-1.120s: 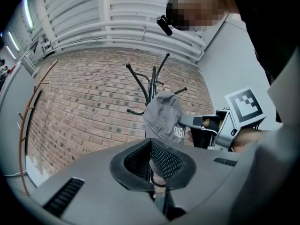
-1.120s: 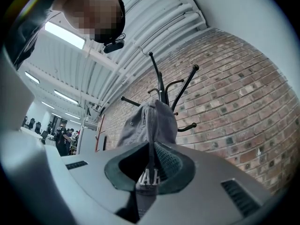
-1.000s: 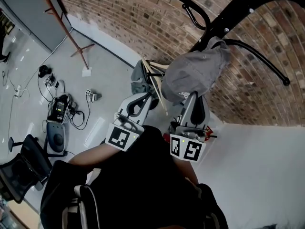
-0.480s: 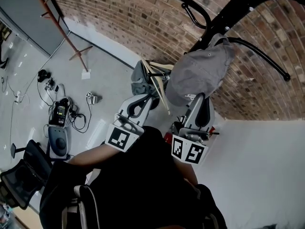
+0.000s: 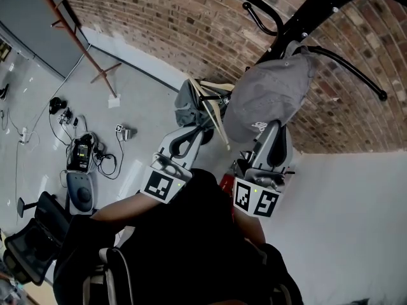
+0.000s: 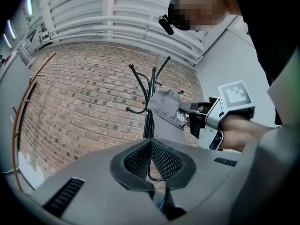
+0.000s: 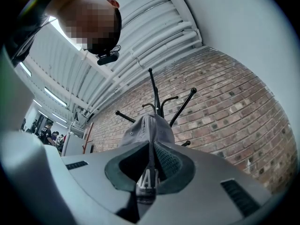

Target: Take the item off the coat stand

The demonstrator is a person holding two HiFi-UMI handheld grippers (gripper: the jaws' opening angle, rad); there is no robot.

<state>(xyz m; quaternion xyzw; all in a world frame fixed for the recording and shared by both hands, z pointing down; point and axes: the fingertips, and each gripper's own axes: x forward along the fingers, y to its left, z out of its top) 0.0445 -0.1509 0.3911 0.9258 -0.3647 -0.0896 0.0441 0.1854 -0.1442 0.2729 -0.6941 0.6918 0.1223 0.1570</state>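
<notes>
A grey fabric baseball cap (image 5: pixel 270 97) hangs on the black metal coat stand (image 5: pixel 305 11), its crown draped over one of the stand's curved upper hooks, just beside the pole, and its lower edge pointing away from the stand toward the person. The right gripper (image 5: pixel 273 129) reaches up to the cap from below the hooks. Its jaws are pinched on the cap's lower edge, and in the right gripper view a strip of grey cloth with white lettering is clamped between the dark ribbed pads (image 7: pixel 161 161) while the rest of the cap (image 7: pixel 145 128) rises in front of the stand's prongs (image 7: pixel 157 95). The left gripper (image 5: pixel 202 131) sits lower and to the side of the pole, apart from the cap, with its jaws pressed together on nothing (image 6: pixel 151 156). Behind the stand runs a red brick wall (image 5: pixel 159 24).
</notes>
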